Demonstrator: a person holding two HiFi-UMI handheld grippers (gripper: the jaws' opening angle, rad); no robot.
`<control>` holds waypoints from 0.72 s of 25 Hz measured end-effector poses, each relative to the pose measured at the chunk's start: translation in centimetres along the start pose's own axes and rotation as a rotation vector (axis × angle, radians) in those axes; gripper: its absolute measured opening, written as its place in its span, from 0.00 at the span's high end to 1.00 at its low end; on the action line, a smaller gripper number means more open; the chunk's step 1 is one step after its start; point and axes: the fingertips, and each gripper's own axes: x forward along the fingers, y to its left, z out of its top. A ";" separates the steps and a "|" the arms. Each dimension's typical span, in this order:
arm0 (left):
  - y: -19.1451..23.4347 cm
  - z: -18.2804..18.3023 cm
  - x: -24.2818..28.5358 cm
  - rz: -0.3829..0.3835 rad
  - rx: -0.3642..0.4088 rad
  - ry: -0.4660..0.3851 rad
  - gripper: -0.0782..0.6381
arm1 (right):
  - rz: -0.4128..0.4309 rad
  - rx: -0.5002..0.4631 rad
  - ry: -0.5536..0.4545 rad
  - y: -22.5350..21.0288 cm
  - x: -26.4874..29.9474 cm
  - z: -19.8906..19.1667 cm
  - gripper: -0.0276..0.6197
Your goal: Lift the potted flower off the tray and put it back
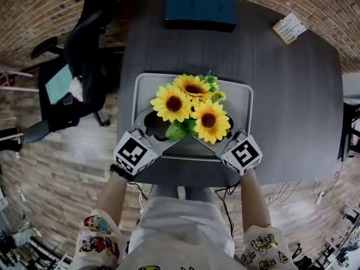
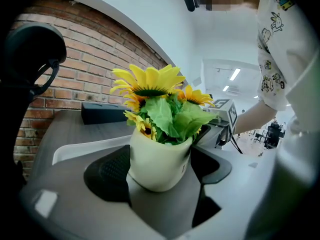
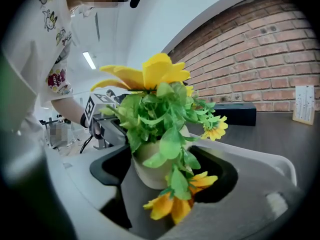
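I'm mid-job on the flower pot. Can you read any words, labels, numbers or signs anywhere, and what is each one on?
Nothing can be read well enough to quote.
Card, far right: printed lines, too small to read.
Pot: small dark mark on its side, too blurred to read.
Dark box, far edge: no legible lettering.
Marker cubes: black-and-white square patterns only, no letters or numbers.

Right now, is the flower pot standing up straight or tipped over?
Upright. The cream round pot of yellow sunflowers has its open rim on top and its rounded base straight below, not leaning.
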 end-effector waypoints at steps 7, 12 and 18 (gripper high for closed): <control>0.0 0.0 0.0 0.008 0.003 0.000 0.36 | 0.005 0.003 -0.003 0.0 -0.1 -0.1 0.38; -0.1 0.0 -0.1 0.015 -0.013 0.008 0.36 | 0.007 0.002 -0.003 0.0 -0.1 0.0 0.38; 0.0 0.8 -0.3 0.030 -0.016 -0.009 0.36 | 0.010 -0.015 -0.015 0.1 -0.3 1.1 0.38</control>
